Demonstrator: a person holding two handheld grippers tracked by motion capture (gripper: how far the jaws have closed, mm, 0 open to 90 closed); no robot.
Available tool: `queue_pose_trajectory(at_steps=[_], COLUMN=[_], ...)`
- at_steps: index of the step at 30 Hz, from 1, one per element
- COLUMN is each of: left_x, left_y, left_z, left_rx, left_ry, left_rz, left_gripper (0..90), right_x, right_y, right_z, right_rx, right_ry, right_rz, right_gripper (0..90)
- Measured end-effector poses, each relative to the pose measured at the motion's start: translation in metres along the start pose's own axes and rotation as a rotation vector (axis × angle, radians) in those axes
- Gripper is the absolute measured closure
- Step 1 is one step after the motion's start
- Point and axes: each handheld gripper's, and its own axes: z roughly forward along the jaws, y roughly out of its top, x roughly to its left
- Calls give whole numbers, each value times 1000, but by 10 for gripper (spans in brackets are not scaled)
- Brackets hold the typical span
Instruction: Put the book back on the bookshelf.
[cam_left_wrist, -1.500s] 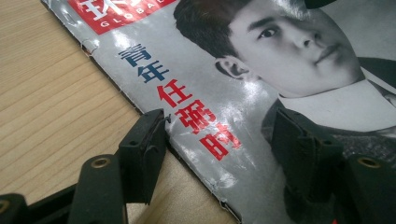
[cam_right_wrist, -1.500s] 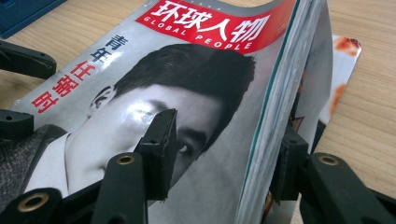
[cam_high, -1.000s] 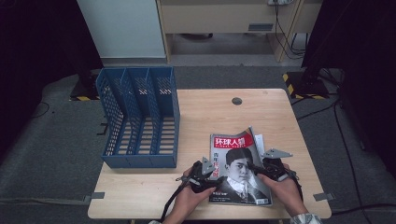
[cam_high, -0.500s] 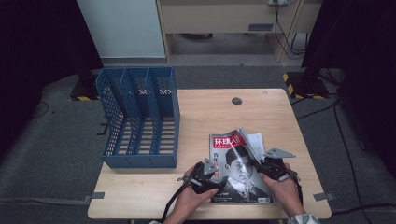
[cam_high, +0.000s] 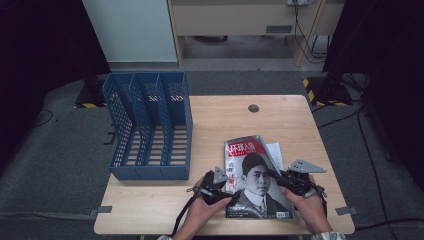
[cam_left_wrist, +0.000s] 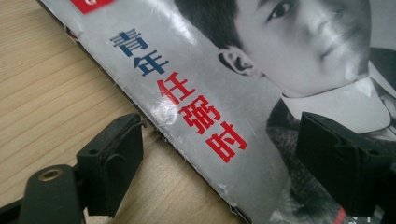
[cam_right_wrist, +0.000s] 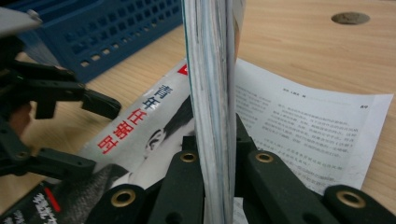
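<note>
So the magazine (cam_high: 256, 180) sits at the near edge of the table (cam_high: 280, 120), right of the blue file rack (cam_high: 150, 125), and no slot has it yet. The right gripper (cam_high: 285, 176) is clamped on its right-hand page edge, which stands up between the jaws in the right gripper view. The left gripper (cam_high: 222, 187) has just been opening; its jaws stand apart across the spine edge without pressing. Compared with a second ago, the right side looks lifted a bit. Likely the carry to the rack is all still left.

magazine (cam_left_wrist: 261, 93) cover cropped, loose page (cam_right_wrist: 308, 126) partly hidden
</note>
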Motion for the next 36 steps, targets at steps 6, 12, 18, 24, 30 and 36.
queue_pose_trajectory(at_steps=[6, 12, 18, 24, 30, 36], left_x=[2, 1, -1, -2, -3, -3], left_y=[1, 1, 1, 1, 1, 1], left_z=[1, 2, 1, 1, 1, 1], left_rx=[1, 3, 2, 4, 5, 5], left_ry=[-44, -45, -28, -1, 3, 5], left_rz=[-25, -14, 2, 16, 24, 29], left_gripper=[139, 170, 259, 318, 335, 340], right_x=[1, -3, -9, -12, -17, -30], right_y=[2, -3, -12, -16, -18, -17], right_z=[-7, 0, 12, 24, 25, 14], right_rx=[-54, -23, 83, 184, 249, 216], right_ry=[60, 59, -10, -66, -163, -259], right_rz=[26, 33, 14, -16, -14, 34], right_gripper=[879, 878, 826, 663, 322, 199])
